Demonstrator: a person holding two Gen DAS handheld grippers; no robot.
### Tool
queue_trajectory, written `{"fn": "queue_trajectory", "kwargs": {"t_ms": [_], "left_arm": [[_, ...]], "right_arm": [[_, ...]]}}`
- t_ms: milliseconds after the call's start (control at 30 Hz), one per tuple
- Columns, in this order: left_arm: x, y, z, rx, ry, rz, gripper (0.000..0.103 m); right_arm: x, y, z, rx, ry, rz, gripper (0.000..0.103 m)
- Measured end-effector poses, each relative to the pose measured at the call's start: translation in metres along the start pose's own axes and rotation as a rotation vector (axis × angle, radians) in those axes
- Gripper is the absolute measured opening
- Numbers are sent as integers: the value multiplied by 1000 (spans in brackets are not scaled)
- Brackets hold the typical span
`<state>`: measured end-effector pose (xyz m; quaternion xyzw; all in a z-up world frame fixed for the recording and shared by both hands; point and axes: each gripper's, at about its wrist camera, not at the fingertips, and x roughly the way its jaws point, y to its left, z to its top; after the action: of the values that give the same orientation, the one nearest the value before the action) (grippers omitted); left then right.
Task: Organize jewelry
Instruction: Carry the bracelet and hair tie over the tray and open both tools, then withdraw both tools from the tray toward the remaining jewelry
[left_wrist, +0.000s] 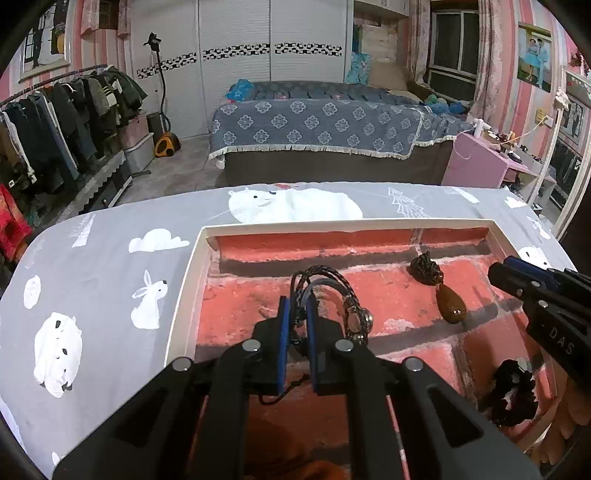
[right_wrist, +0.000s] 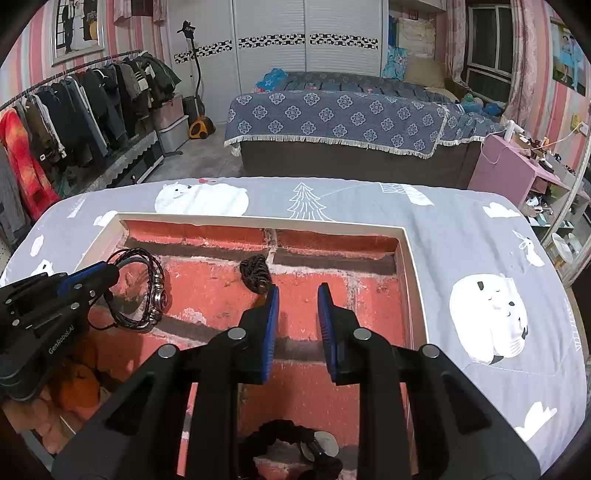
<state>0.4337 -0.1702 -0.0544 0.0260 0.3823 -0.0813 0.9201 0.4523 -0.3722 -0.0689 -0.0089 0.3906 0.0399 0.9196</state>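
A: Working left to right, we note first the grey cloth (left_wrist: 103, 288) with its bears and rabbits covering the table, then the shallow white-rimmed tray (left_wrist: 184, 295) with a red brick-print floor.

B: We log the left gripper (left_wrist: 295, 310) over the tray's left half, jaws pressed nearly together and pinching the cords of the braided bracelet (left_wrist: 332, 291). The loop rises ahead of the pads and its metal beads (left_wrist: 356, 321) hang off to the right side.

A: We judge the pinch on the thin cords is chosen because they are the easiest part to catch; the beads look too rounded to hold. From the right wrist view the loop seems to rest on or just above the floor; we cannot tell which.

B: Further right, the brown pendant (left_wrist: 452, 306) with its dark knotted cord (left_wrist: 424, 269) lies loose on the tray floor, apart from the bracelet. We take that spacing as deliberate, each piece given its own patch.

A: The right gripper (right_wrist: 298, 295) hovers nose-down, jaws a little spread and pinching nothing, its left pad just beside the knot. A black beaded bracelet (right_wrist: 288, 435) lies under it near the front rim.

B: Writing: "GenRobot.AI" on the left gripper's body in the right wrist view; "DAS" on the right gripper's side in the left one. No labels on the tray.
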Motion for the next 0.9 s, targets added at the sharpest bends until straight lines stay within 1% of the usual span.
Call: {"fn": "queue_trajectory", "kwargs": {"t_ms": [200, 267, 300, 333, 400, 567, 633, 667, 700, 733, 767, 833, 867, 900], "left_arm": [[0, 4, -1, -23, 9, -2, 11], [-2, 6, 0, -33, 3, -9, 35], [-6, 7, 1, -43, -16, -8, 60], [-10, 8, 2, -47, -34, 2, 67], [-16, 9, 5, -47, -52, 15, 67], [-35, 16, 15, -68, -81, -15, 67], [-49, 22, 23, -71, -107, -23, 67], [-55, 25, 26, -78, -119, -23, 67], [-63, 30, 27, -92, -135, -18, 67], [-75, 38, 30, -107, -158, -8, 67], [-82, 42, 31, -110, -166, -6, 67], [-100, 52, 32, -115, -187, 7, 67], [-111, 55, 29, -106, -199, 16, 67], [-117, 56, 28, -100, -205, 21, 67]], "right_arm": [[0, 1, 2, 3, -5, 1, 23], [-1, 0, 3, 4, -8, 4, 23], [-2, 0, 3, 5, -12, 5, 23], [-4, -1, 3, 6, -13, 6, 23], [-6, -1, 4, 8, -17, 9, 23], [-21, -4, 9, 11, -45, 19, 23], [-37, -5, 14, 8, -78, 13, 23], [-47, -8, 17, 8, -98, 9, 27], [-55, -9, 18, 10, -114, 9, 36], [-66, -12, 20, 16, -131, 11, 42], [-80, -15, 21, 23, -154, 19, 46], [-107, -19, 21, 28, -192, 25, 46], [-117, -21, 20, 32, -207, 25, 50], [-128, -23, 17, 36, -224, 25, 58]]}}
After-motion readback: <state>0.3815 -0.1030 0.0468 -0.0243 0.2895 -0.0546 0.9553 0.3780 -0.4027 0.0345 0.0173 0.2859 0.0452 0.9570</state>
